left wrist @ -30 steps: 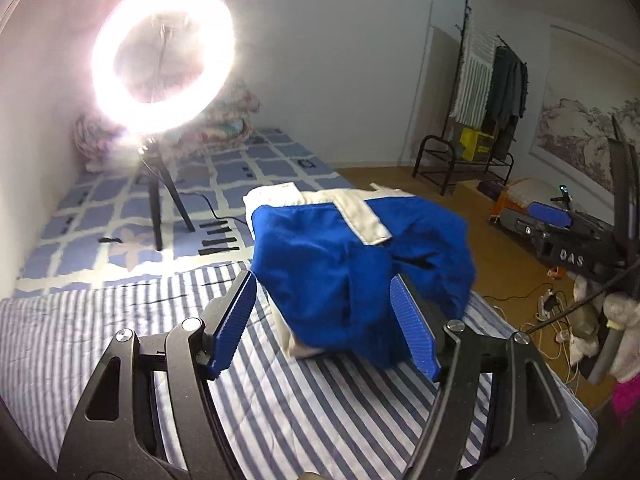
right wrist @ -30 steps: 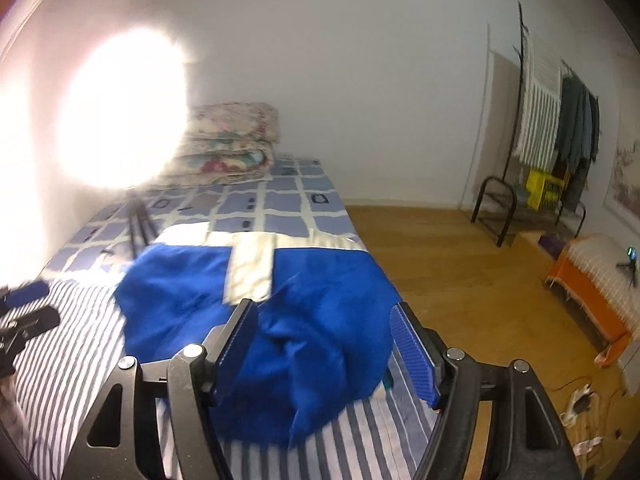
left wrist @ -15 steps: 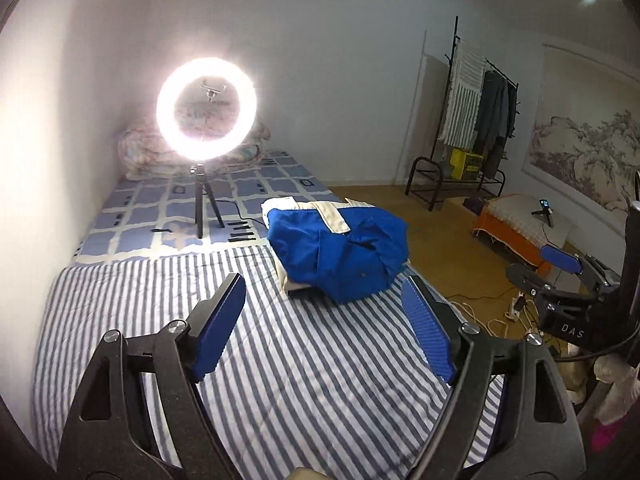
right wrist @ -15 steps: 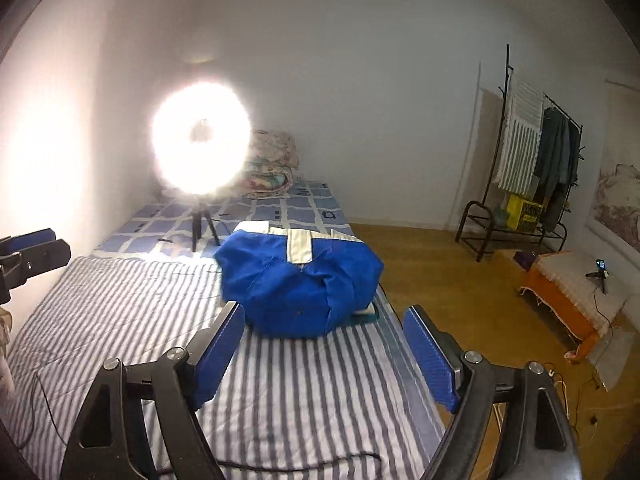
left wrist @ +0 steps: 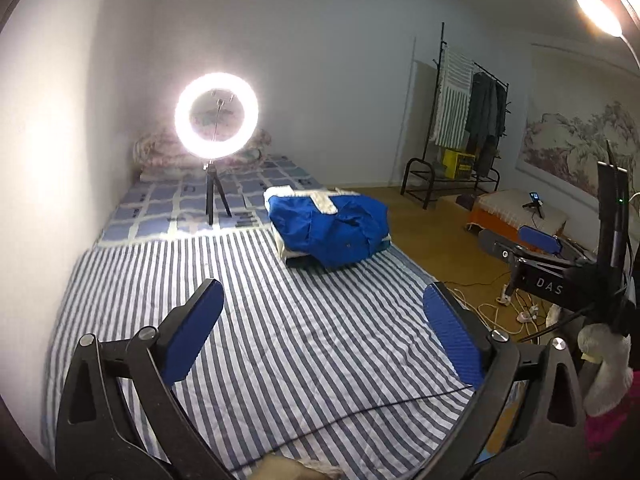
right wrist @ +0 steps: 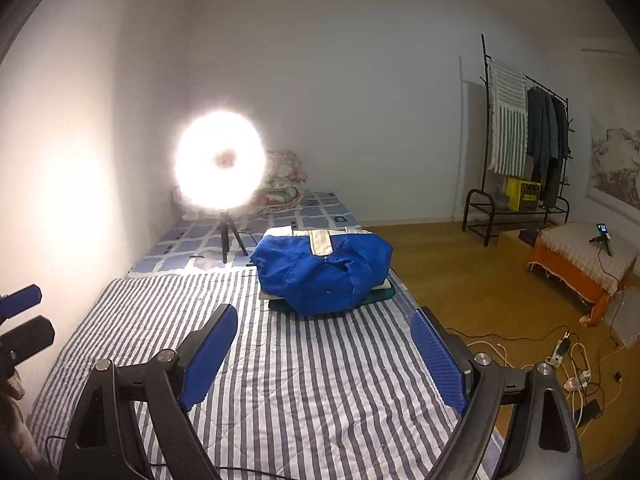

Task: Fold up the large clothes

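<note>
1. On the striped sheet (left wrist: 280, 340) of a low bed we see a lit ring light (left wrist: 216, 120) on its tripod; wood floor (right wrist: 480, 280) and clothes rack (right wrist: 520, 148) stand at the right.
2. Folded blue jacket (right wrist: 324, 276) tops a small stack at the bed's right edge, collar toward the far wall, long axis across the bed.
3. Our left gripper (left wrist: 324, 344) and right gripper (right wrist: 324, 356) are both spread wide and opening, with nothing between them.

Left gripper (left wrist: 320, 334): fills the lower part of the left wrist view; black frame, two blue ribbed pads, jaws opening wide, nothing between them.
Left gripper pads (left wrist: 190, 338): one at lower left, one at lower right, angled outward.
Right gripper (right wrist: 322, 354): fills the lower part of the right wrist view; jaws opening, nothing between them.
Right gripper pads (right wrist: 438, 362): blue, ribbed, splayed apart.
Cross views: each gripper shows at the other view's edge, right gripper at middle right, left gripper at middle left.
</note>
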{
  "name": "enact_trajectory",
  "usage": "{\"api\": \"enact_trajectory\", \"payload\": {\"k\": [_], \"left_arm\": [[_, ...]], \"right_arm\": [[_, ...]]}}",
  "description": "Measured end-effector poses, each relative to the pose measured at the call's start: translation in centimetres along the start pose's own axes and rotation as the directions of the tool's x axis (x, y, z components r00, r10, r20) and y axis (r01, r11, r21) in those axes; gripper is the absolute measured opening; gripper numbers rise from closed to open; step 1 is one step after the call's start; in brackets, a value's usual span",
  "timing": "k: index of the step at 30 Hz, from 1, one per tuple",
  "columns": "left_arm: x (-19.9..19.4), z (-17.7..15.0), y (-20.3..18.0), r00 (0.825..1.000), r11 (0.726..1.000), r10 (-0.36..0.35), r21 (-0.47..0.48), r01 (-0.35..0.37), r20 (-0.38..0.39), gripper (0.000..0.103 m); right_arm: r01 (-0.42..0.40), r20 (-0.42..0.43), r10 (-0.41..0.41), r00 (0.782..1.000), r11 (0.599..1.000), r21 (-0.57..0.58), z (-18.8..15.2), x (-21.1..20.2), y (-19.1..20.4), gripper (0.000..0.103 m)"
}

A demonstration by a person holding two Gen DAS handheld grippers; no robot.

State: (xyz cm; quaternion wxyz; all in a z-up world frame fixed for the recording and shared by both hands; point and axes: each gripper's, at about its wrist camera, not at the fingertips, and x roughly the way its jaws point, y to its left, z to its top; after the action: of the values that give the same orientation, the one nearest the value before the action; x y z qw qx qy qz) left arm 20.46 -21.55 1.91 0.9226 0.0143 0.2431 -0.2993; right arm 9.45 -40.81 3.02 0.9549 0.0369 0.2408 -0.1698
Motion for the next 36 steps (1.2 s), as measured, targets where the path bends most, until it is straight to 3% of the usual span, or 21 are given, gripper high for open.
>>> {"api": "enact_trajectory", "payload": {"k": [8,10,20,36], "left_arm": [[1.5,-1.7,0.6,0.998,0.999,0.048,0.023,-0.047,-0.037,0.102],[1.9,-2.0,1.0,0.997,0.998,0.064,0.014,-0.063,-0.044,0.102],[2.2,-2.3,2.5,0.993,0.994,0.103,-0.030,-0.104,-0.054,0.103],[1.9,-2.7,1.1,0.994,0.995,0.098,0.025,-0.097,-0.041,0.103]], "right_arm": [[0.029,-0.017,-0.030,0.999,0.998,-0.061,-2.1,0.5,1.9,0.095],[0.037,-0.018,-0.038,0.999,0.997,-0.060,-2.4,0.8,2.1,0.103],[0.042,-0.016,-0.044,0.999,0.996,-0.082,-3.3,0.8,3.1,0.103],[0.048,-0.024,-0.049,0.999,0.997,-0.062,-3.6,1.3,2.3,0.103]]}}
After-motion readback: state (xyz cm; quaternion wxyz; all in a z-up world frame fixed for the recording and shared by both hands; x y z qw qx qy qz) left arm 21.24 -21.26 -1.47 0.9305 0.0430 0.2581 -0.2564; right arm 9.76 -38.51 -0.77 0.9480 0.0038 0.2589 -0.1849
